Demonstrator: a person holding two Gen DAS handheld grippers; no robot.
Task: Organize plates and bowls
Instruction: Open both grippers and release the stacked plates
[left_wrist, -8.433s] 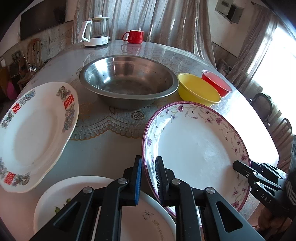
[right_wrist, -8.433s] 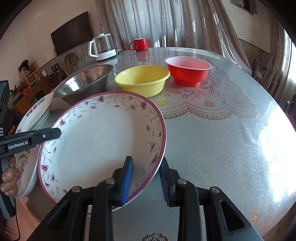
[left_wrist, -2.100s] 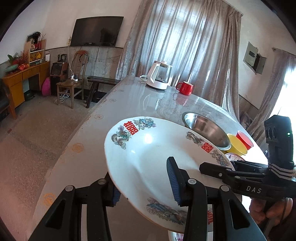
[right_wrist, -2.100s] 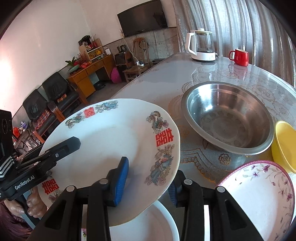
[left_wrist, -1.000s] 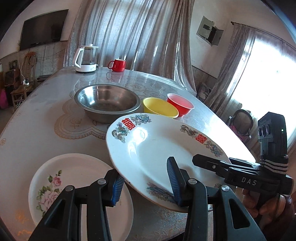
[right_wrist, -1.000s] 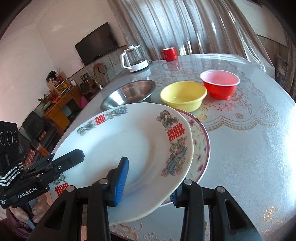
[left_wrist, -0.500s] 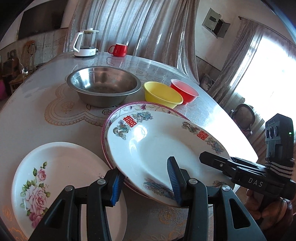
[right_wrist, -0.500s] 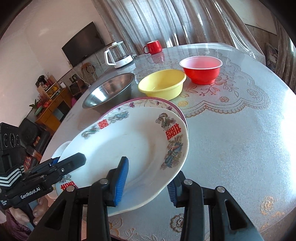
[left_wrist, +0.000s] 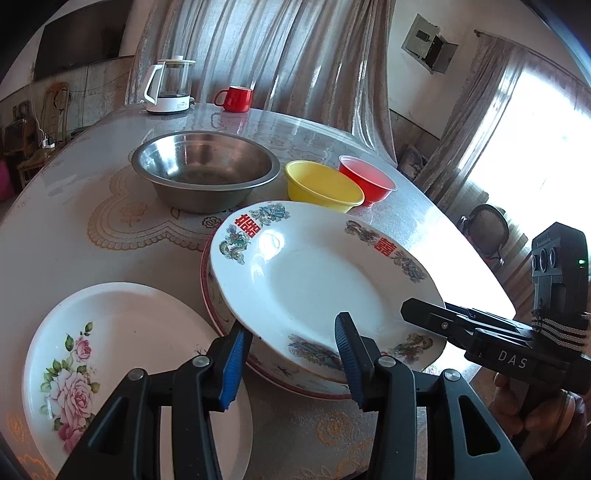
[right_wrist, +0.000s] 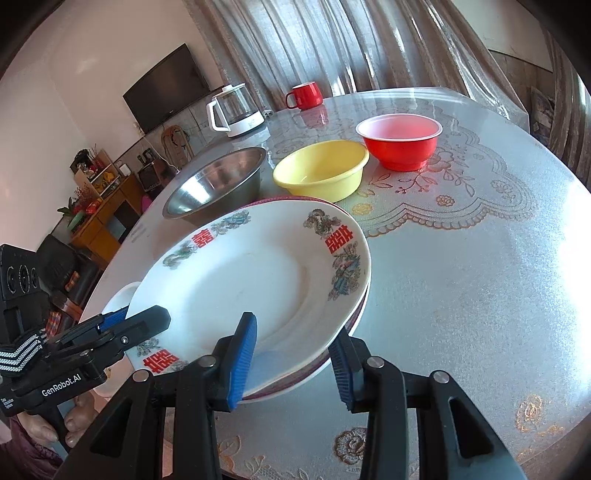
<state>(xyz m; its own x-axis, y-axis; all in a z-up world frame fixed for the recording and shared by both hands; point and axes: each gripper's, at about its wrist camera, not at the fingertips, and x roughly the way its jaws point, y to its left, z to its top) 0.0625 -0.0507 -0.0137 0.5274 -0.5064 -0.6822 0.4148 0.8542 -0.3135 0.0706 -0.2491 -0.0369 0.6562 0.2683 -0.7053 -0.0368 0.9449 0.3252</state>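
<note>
A white plate with red characters and dragons (left_wrist: 314, 280) (right_wrist: 240, 280) lies on top of the purple-flowered plate (left_wrist: 295, 386) (right_wrist: 317, 369). My left gripper (left_wrist: 290, 354) has its jaws wide apart astride the near-left rim of the white plate. My right gripper (right_wrist: 291, 354) has its jaws wide apart astride its near-right rim. Whether the pads touch the rim I cannot tell. A rose plate (left_wrist: 122, 354) lies on the table to the left. A steel bowl (left_wrist: 205, 173), a yellow bowl (left_wrist: 321, 186) and a red bowl (left_wrist: 365, 179) stand behind.
A glass kettle (left_wrist: 170, 88) and a red mug (left_wrist: 234, 99) stand at the far edge of the round table (right_wrist: 461, 280). A chair (left_wrist: 487, 229) stands beyond the table's right edge.
The white plate with red characters came across from the left and went down onto the purple-flowered plate. Both grippers followed it down at its rim.
</note>
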